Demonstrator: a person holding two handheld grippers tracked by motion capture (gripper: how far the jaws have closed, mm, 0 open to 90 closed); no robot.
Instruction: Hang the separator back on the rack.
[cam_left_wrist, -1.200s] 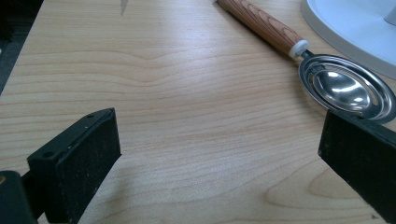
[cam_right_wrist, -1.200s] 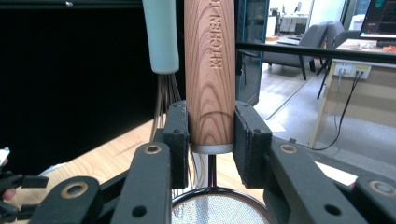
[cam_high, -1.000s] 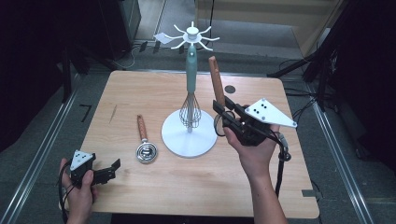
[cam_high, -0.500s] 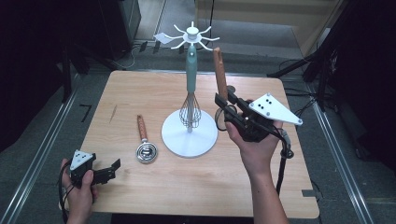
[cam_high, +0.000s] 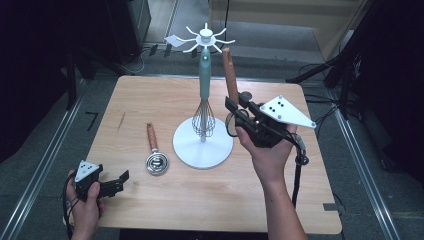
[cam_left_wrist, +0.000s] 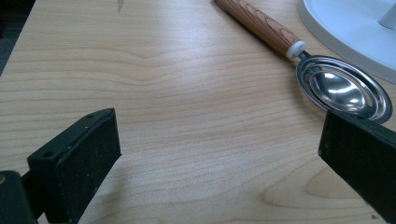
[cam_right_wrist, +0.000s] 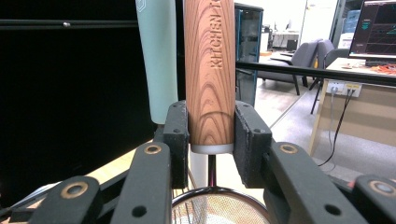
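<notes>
Wood-grain handle (cam_right_wrist: 210, 74), round and smooth with a white collar at its lower end, stands upright between the pads of the right gripper (cam_right_wrist: 210, 144), which pinch it just above that collar; it belongs to a strainer whose fine mesh bowl (cam_right_wrist: 219, 207) hangs below. Its long axis runs vertical, handle tip up, close beside the teal post of the white utensil stand (cam_high: 203, 145), above the table (cam_high: 150, 100). A wire whisk (cam_high: 203, 120) hangs on the stand. The left gripper (cam_left_wrist: 219, 154) rests spread near a steel spoon (cam_left_wrist: 343, 88).
</notes>
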